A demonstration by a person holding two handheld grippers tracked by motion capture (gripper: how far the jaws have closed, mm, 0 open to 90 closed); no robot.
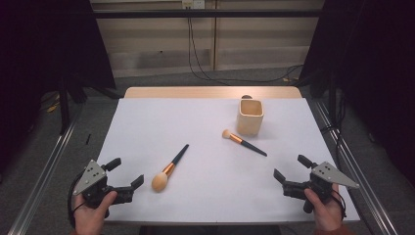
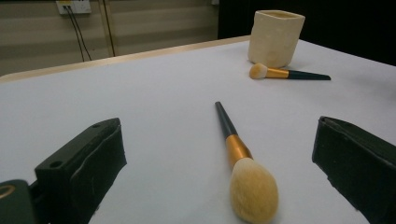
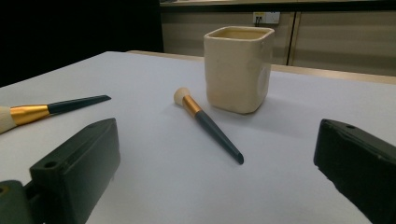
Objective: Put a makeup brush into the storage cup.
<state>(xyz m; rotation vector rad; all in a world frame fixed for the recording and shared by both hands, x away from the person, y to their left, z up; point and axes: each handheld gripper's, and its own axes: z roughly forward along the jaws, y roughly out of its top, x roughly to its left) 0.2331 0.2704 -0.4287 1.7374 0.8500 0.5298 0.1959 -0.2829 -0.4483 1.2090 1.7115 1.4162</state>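
Two makeup brushes lie on the white table (image 1: 205,122). The large brush (image 1: 169,169) (image 2: 243,168) (image 3: 46,109), with a fluffy head and gold ferrule, rests left of centre, its head nearest my left gripper (image 1: 122,173) (image 2: 219,163). The small brush (image 1: 243,142) (image 2: 285,73) (image 3: 208,123) lies just in front of a cream square cup (image 1: 250,116) (image 2: 275,37) (image 3: 238,67), which stands upright at the back right. My left gripper is open at the near left corner with nothing between its jaws. At the near right, my right gripper (image 1: 289,167) (image 3: 215,163) is open too, and holds nothing.
A wooden strip (image 1: 213,92) runs along the table's far edge. Metal rails (image 1: 44,176) flank both sides of the table. Cables (image 1: 195,58) hang down the back wall onto the floor.
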